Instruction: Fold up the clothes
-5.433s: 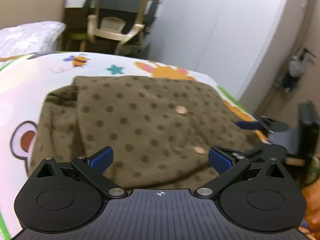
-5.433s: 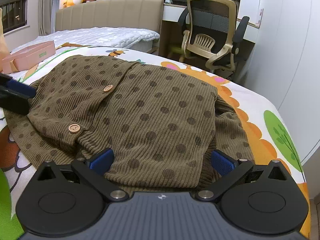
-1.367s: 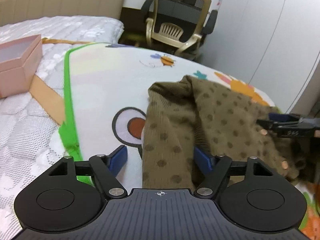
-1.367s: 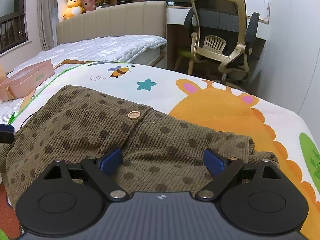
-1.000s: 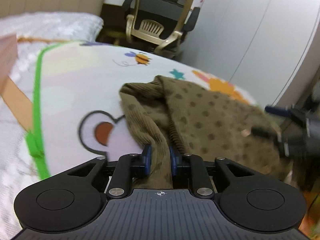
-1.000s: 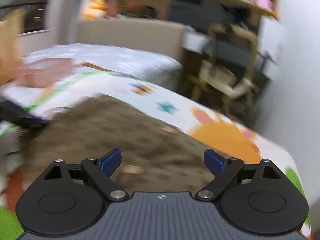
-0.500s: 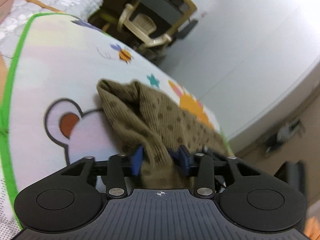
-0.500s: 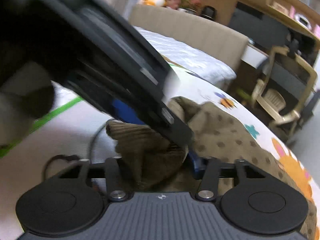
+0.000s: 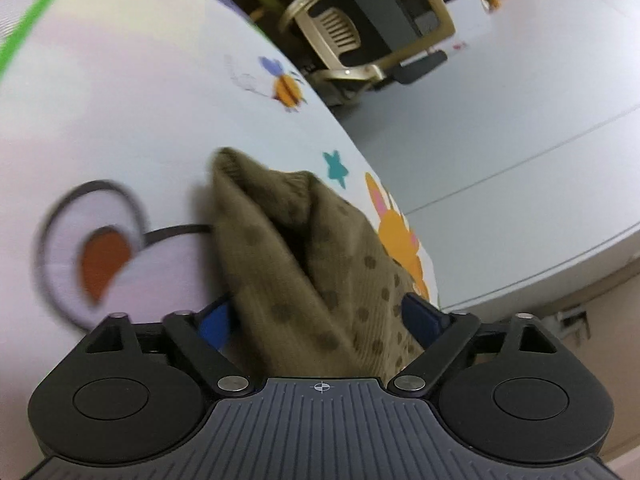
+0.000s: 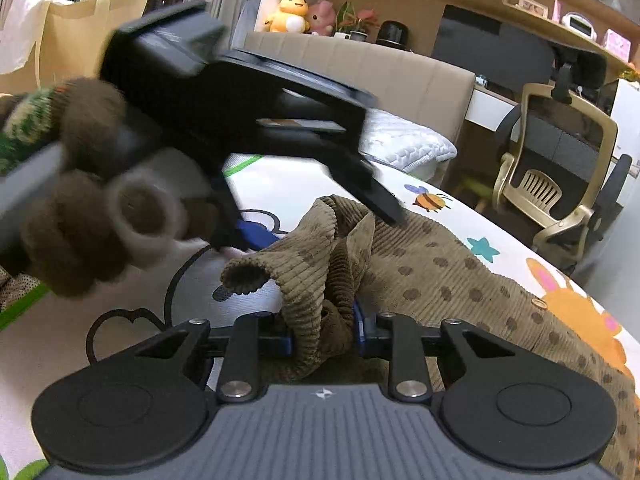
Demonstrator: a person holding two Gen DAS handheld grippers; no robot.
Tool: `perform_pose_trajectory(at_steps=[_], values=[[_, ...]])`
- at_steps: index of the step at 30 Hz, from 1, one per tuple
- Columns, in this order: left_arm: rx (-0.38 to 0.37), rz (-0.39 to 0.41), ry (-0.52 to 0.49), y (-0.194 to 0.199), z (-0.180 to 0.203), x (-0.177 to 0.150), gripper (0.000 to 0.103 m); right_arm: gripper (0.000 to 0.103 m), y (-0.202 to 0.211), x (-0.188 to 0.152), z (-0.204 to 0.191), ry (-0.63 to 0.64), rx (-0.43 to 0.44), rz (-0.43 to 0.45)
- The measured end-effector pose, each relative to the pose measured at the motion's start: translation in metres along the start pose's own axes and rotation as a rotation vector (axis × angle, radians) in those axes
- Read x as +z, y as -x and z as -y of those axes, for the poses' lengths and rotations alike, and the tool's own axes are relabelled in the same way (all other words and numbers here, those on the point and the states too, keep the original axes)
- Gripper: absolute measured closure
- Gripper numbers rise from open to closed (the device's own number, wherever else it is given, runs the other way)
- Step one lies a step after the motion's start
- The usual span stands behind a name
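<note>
Bedroom: kids' cartoon sheet [image 10: 304,184] covers the bed; office chair [image 10: 556,184] past the far edge, plush toys [image 10: 296,12] on the shelf behind the headboard.
Garment: brown dotted corduroy top [image 10: 440,280], bunched on the sheet btwn the bear print and the orange bunny print, one cuff curling up twd my R cam.
My L gripper [image 9: 316,316]: jaws opening, blue pads wide either side of a raised fold; cloth btwn them but not pinched.
My R gripper [image 10: 324,336]: jaws closing, pads squeezing a thick gather of the same top.
My L hand [image 10: 92,216]: gloved, blurred, hovering over the cloth's left end in R view.
</note>
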State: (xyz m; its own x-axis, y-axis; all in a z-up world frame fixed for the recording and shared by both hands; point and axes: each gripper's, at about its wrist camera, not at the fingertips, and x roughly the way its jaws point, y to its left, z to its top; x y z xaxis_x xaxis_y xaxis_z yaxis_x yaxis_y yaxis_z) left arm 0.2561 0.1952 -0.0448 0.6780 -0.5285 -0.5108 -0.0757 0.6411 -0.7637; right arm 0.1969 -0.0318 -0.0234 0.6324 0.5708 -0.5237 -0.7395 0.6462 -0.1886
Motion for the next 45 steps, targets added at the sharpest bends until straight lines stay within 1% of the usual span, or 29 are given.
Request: perform_pose_trajectory(at_steps=[2,3,5,7,10,12,13,15,16,19,20,21,22,23,25,26,28,29,30,32,33,35,37,38,39,40,41,43,45], values=[[0.032,0.013,-0.048,-0.004,0.017,0.002,0.047,0.078,0.006,-0.002,0.006,-0.019,0.0,0.014],[0.033,0.02,-0.08,-0.003,0.029,0.002,0.053,0.079,0.01,-0.004,0.009,-0.03,-0.001,0.022],[0.026,0.034,-0.159,0.0,0.057,-0.002,0.057,0.079,0.026,-0.005,0.019,-0.06,-0.008,0.057],[-0.008,0.043,-0.232,0.0,0.089,-0.008,0.057,0.079,0.048,-0.007,0.032,-0.093,-0.019,0.103],[-0.105,0.025,-0.351,-0.019,0.145,-0.02,0.055,0.079,0.093,-0.016,0.056,-0.151,-0.062,0.178],[-0.163,-0.027,-0.414,-0.044,0.178,-0.035,0.049,0.079,0.124,-0.027,0.075,-0.203,-0.104,0.216],[-0.182,-0.064,-0.428,-0.061,0.189,-0.043,0.048,0.079,0.137,-0.035,0.084,-0.235,-0.126,0.221],[-0.203,-0.149,-0.436,-0.099,0.204,-0.06,0.045,0.079,0.157,-0.055,0.106,-0.319,-0.172,0.202],[-0.205,-0.194,-0.433,-0.119,0.209,-0.07,0.044,0.079,0.163,-0.067,0.117,-0.368,-0.191,0.176],[-0.206,-0.29,-0.431,-0.154,0.222,-0.095,0.039,0.079,0.168,-0.108,0.145,-0.517,-0.23,0.068],[-0.218,-0.301,-0.434,-0.157,0.225,-0.1,0.033,0.079,0.167,-0.121,0.153,-0.555,-0.239,0.035],[-0.234,-0.294,-0.444,-0.153,0.229,-0.101,0.026,0.079,0.168,-0.13,0.159,-0.578,-0.247,0.015],[-0.242,-0.274,-0.459,-0.146,0.23,-0.1,0.024,0.079,0.169,-0.139,0.164,-0.596,-0.255,0.001],[-0.236,-0.236,-0.477,-0.135,0.23,-0.097,0.021,0.079,0.17,-0.143,0.167,-0.604,-0.265,-0.001],[-0.21,-0.145,-0.516,-0.11,0.228,-0.089,0.02,0.078,0.173,-0.147,0.173,-0.608,-0.297,0.002],[-0.178,-0.097,-0.54,-0.1,0.225,-0.085,0.02,0.077,0.176,-0.148,0.175,-0.604,-0.31,0.008],[-0.076,-0.03,-0.597,-0.092,0.219,-0.083,0.021,0.061,0.186,-0.149,0.18,-0.603,-0.304,0.035],[-0.02,-0.009,-0.628,-0.091,0.217,-0.084,0.022,0.06,0.192,-0.149,0.181,-0.598,-0.31,0.055],[0.038,0.006,-0.662,-0.093,0.215,-0.086,0.025,0.059,0.196,-0.145,0.185,-0.581,-0.326,0.077],[0.12,0.016,-0.707,-0.105,0.205,-0.089,0.028,0.059,0.195,-0.122,0.2,-0.528,-0.357,0.12],[0.139,0.016,-0.713,-0.111,0.201,-0.09,0.031,0.059,0.194,-0.112,0.207,-0.496,-0.369,0.141],[0.159,0.011,-0.715,-0.123,0.195,-0.092,0.031,0.058,0.189,-0.093,0.214,-0.42,-0.383,0.174],[0.165,0.014,-0.737,-0.132,0.195,-0.097,0.03,0.058,0.172,-0.071,0.223,-0.349,-0.387,0.197],[0.173,0.018,-0.762,-0.136,0.199,-0.101,0.028,0.058,0.162,-0.059,0.226,-0.325,-0.372,0.198],[0.18,0.02,-0.787,-0.139,0.203,-0.105,0.026,0.058,0.149,-0.047,0.23,-0.313,-0.346,0.186],[0.184,0.021,-0.807,-0.137,0.204,-0.108,0.025,0.058,0.134,-0.037,0.234,-0.31,-0.315,0.158],[0.187,0.022,-0.826,-0.137,0.206,-0.111,0.024,0.058,0.116,-0.031,0.239,-0.302,-0.303,0.115],[0.175,0.012,-0.842,-0.135,0.208,-0.112,0.025,0.057,0.079,-0.032,0.247,-0.263,-0.332,0.013],[0.148,-0.009,-0.839,-0.131,0.205,-0.112,0.024,0.055,0.05,-0.049,0.26,-0.276,-0.36,-0.08]])
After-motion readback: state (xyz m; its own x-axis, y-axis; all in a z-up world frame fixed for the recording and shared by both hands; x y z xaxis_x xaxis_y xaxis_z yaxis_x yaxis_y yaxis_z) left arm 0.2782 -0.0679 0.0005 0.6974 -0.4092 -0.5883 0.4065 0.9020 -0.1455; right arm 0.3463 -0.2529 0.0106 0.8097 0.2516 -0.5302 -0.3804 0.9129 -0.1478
